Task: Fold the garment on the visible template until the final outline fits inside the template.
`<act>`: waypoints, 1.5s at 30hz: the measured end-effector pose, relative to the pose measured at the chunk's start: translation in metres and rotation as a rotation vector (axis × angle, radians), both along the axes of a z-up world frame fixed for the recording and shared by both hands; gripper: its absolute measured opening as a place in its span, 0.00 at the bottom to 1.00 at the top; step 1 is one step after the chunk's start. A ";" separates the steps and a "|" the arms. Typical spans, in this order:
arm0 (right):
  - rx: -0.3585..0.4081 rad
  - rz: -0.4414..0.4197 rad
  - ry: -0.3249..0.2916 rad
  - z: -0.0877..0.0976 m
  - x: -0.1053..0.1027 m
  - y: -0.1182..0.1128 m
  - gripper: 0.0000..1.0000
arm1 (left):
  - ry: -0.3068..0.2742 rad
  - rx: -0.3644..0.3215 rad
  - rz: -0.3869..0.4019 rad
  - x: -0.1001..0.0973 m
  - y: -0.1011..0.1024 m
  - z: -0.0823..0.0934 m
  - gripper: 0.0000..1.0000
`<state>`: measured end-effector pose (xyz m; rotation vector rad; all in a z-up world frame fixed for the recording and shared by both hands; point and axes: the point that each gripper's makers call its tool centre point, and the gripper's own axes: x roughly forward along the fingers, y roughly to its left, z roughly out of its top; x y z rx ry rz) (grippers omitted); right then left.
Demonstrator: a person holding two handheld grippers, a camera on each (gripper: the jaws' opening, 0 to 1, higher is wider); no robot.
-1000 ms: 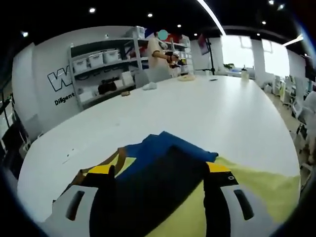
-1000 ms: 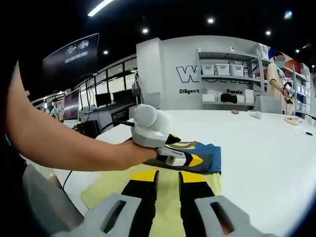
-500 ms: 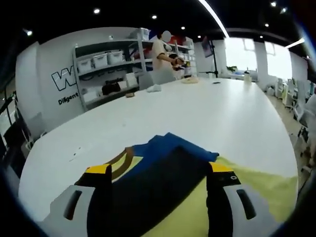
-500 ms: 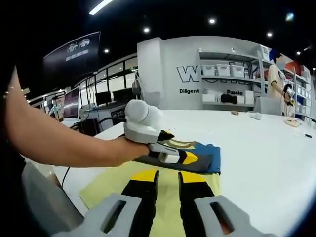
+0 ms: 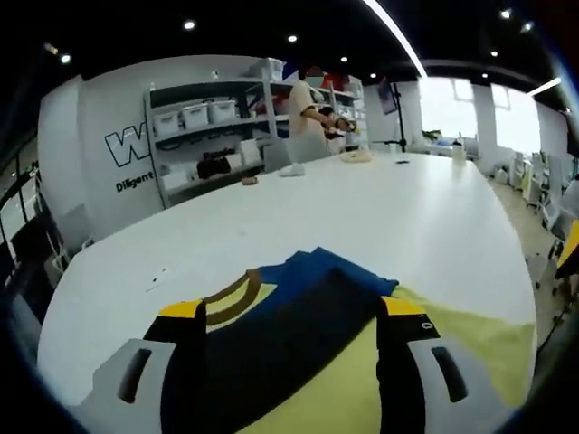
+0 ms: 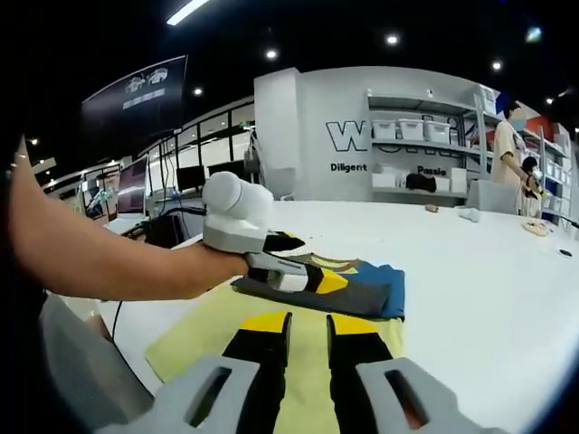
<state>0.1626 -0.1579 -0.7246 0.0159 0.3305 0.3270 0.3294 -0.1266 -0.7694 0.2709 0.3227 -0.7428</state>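
Note:
A dark navy and blue garment (image 5: 289, 325) with a brown collar lies folded on a yellow template (image 5: 452, 336) on the white table. My left gripper (image 5: 289, 312) is open, its jaws wide apart on either side of the garment's near part, with nothing pinched. In the right gripper view the left gripper (image 6: 303, 262), held by a hand, hovers over the garment (image 6: 362, 287), which lies at the far end of the template (image 6: 194, 336). My right gripper (image 6: 308, 324) is low over the template, its jaws close together with nothing between them.
The white table (image 5: 389, 208) stretches far ahead, with small items at its far end. A person (image 5: 308, 117) stands by grey shelves (image 5: 208, 136) holding bins. Desks with monitors (image 6: 136, 194) line the left of the right gripper view.
In the right gripper view the left gripper has drifted left and slightly up over the garment. The garment and the right gripper have stayed put.

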 end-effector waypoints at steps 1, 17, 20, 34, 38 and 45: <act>0.000 0.000 0.000 0.000 0.000 0.000 0.13 | -0.006 0.000 -0.002 -0.003 0.002 0.002 0.73; -0.005 0.009 -0.016 0.004 0.000 0.003 0.13 | -0.017 -0.039 0.092 -0.048 0.087 0.028 0.70; -0.011 0.018 -0.015 0.003 -0.001 0.005 0.13 | -0.005 -0.058 0.102 -0.058 0.097 0.031 0.70; -0.020 0.049 -0.001 0.000 -0.003 0.011 0.13 | 0.000 -0.105 0.141 -0.103 0.138 0.058 0.69; -0.024 0.053 0.001 0.000 -0.004 0.012 0.13 | 0.002 -0.128 0.142 -0.120 0.145 0.064 0.68; -0.026 0.047 0.002 0.000 -0.004 0.011 0.14 | 0.038 -0.133 0.113 -0.152 0.156 0.063 0.66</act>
